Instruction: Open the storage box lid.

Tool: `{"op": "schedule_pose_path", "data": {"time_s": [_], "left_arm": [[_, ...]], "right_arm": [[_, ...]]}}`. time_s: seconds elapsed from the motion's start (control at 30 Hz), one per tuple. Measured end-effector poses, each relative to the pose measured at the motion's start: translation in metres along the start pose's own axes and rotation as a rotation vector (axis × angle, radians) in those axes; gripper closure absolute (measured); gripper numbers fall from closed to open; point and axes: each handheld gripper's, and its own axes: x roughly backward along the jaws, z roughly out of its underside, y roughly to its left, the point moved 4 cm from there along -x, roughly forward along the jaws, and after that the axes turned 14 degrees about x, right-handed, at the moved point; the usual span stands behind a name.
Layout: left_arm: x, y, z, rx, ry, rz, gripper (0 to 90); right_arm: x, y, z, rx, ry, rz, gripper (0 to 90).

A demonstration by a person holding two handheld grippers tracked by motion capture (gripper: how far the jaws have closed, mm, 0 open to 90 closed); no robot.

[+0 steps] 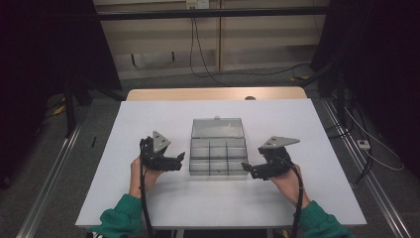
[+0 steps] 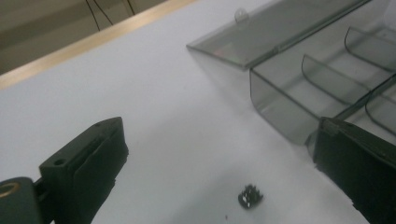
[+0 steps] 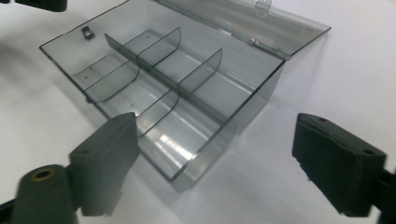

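A smoky clear plastic box [image 1: 218, 157] with several compartments stands in the middle of the white table, its lid [image 1: 218, 128] lying open behind it. The compartments look bare [image 3: 187, 93]. My left gripper [image 1: 179, 161] sits just left of the box, open, with nothing between its jaws [image 2: 219, 140]. A small black part [image 2: 250, 196] lies on the table between those jaws, beside the box's left wall [image 2: 280, 112]. My right gripper [image 1: 249, 171] is at the box's right front corner, open [image 3: 215, 130], jaws apart around bare table and that corner.
The white table [image 1: 148, 114] has a wooden strip [image 1: 213, 93] along its far edge. Metal rails run down both sides on the floor, and cables [image 1: 297, 74] lie behind the table. Green sleeves [image 1: 119, 218] come in from the bottom.
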Motion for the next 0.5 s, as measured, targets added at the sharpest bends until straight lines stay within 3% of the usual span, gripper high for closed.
{"op": "schedule_pose_path", "data": {"time_s": [0.17,0.5], "left_arm": [[0.003,0.004,0.005,-0.011,0.02,-0.017,1.1],[-0.004,0.012,0.009,0.036,0.062,-0.023,0.0]], "right_arm": [[0.009,0.005,0.009,0.002,0.004,-0.026,5.6],[0.019,0.008,0.027,-0.007,0.019,-0.047,0.0]]}}
